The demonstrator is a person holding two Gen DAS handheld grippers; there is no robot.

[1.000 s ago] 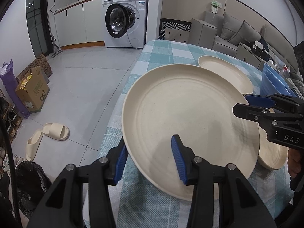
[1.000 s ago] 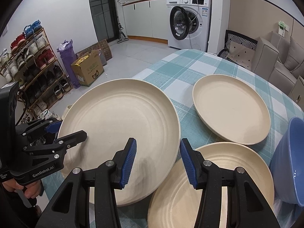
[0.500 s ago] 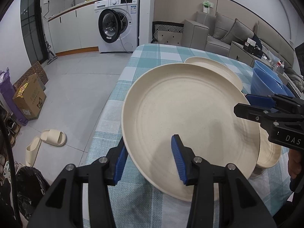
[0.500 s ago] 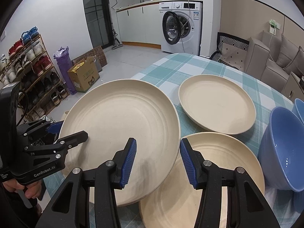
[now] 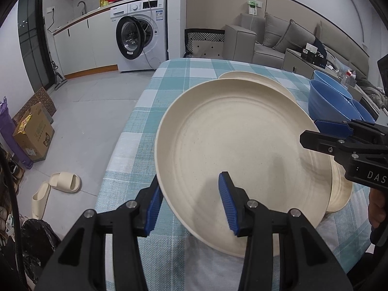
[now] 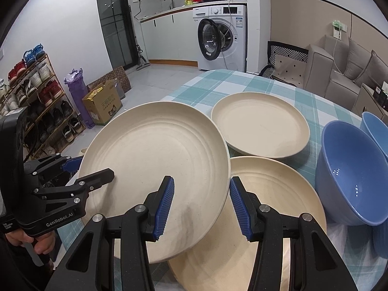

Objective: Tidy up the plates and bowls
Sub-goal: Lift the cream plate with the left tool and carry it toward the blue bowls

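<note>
A large cream plate [image 5: 237, 145] [image 6: 155, 169] is held up between both grippers, tilted above the checked table. My left gripper [image 5: 191, 201] straddles its near rim with its jaws apart. My right gripper [image 6: 201, 203] straddles the opposite rim, jaws apart too. The lifted plate overlaps a second cream plate [image 6: 271, 213] lying on the table; its edge shows in the left wrist view [image 5: 342, 194]. A third cream plate [image 6: 262, 126] [image 5: 254, 77] lies farther back. Blue bowls [image 6: 351, 169] [image 5: 332, 104] stand at the right.
The table with its teal checked cloth [image 5: 145, 118] ends at the left above a grey floor. Slippers [image 5: 58, 186], a cardboard box [image 6: 101, 104] and a shoe rack [image 6: 31, 92] stand on that side. A washing machine [image 6: 220, 36] and sofa [image 5: 274, 36] stand behind.
The big plate has been lifted and carried right, over the second plate. Both grippers moved with it; the bowls have come further into view.
</note>
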